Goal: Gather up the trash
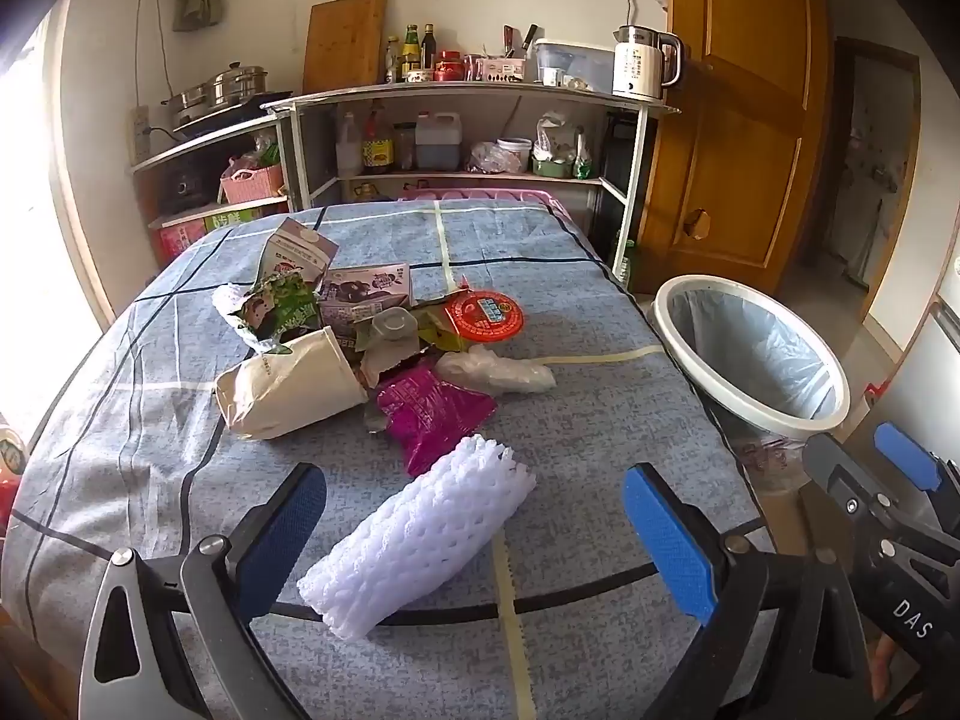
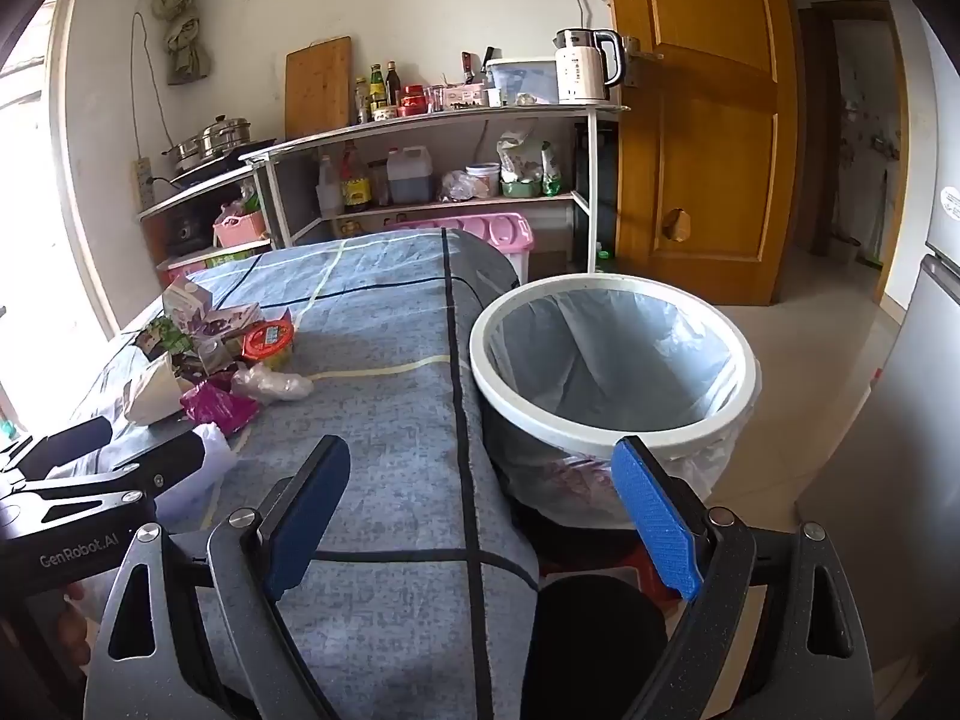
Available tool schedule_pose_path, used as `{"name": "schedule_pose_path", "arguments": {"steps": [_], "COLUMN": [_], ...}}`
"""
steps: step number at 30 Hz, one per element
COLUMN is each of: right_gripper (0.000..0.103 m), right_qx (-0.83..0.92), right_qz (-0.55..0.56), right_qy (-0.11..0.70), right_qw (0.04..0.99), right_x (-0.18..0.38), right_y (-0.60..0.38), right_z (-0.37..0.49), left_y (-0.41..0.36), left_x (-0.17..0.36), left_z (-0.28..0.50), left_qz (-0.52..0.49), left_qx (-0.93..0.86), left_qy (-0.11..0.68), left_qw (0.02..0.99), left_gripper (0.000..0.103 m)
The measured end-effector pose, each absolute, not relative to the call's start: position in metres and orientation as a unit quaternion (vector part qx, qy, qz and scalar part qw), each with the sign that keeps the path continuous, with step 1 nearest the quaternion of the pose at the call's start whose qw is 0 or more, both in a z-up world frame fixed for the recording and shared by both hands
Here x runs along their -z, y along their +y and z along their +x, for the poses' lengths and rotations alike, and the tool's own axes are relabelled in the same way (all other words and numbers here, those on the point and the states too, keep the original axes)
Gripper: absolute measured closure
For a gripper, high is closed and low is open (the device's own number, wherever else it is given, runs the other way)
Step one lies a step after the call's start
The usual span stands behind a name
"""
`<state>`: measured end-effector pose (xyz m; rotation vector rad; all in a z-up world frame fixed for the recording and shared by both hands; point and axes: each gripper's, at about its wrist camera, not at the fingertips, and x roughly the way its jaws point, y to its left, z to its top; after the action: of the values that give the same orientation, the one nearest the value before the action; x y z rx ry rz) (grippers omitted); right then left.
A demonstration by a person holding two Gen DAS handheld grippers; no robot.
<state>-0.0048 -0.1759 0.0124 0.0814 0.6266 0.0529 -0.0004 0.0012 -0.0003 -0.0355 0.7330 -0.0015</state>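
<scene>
A white foam fruit net [image 1: 420,534] lies on the blue checked tablecloth [image 1: 570,252] between the open fingers of my left gripper [image 1: 474,531], untouched. Behind it lies a trash pile: a magenta packet [image 1: 432,417], a beige paper bag [image 1: 288,390], a clear plastic bag [image 1: 498,375], a red round lid [image 1: 483,312], a green wrapper [image 1: 279,309] and cartons [image 1: 297,252]. The pile also shows in the right wrist view [image 2: 222,360]. A white bin with a plastic liner [image 2: 612,360] stands at the table's right edge. My right gripper [image 2: 483,513] is open and empty, near the bin.
Shelves [image 1: 456,132] with bottles, pots and a kettle [image 1: 645,63] stand behind the table. A wooden door [image 2: 696,120] is at the right, with a fridge [image 2: 924,390] beyond the bin. A pink bin [image 2: 480,234] sits behind the table. The right gripper shows at the left view's right edge [image 1: 888,510].
</scene>
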Motion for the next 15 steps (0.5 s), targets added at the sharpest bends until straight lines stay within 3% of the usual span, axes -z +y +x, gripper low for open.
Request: {"name": "schedule_pose_path", "arguments": {"steps": [15], "right_gripper": [0.014], "right_qx": [-0.04], "right_qz": [0.027], "right_qy": [0.293], "right_qw": [0.955], "right_x": [-0.022], "right_y": [-0.164], "right_z": [-0.01], "left_y": [0.012], "left_x": [-0.012], "left_z": [-0.022], "left_qz": [-0.009], "left_qx": [-0.036], "left_qy": [0.341], "left_qw": [0.939], "left_gripper": [0.002]}}
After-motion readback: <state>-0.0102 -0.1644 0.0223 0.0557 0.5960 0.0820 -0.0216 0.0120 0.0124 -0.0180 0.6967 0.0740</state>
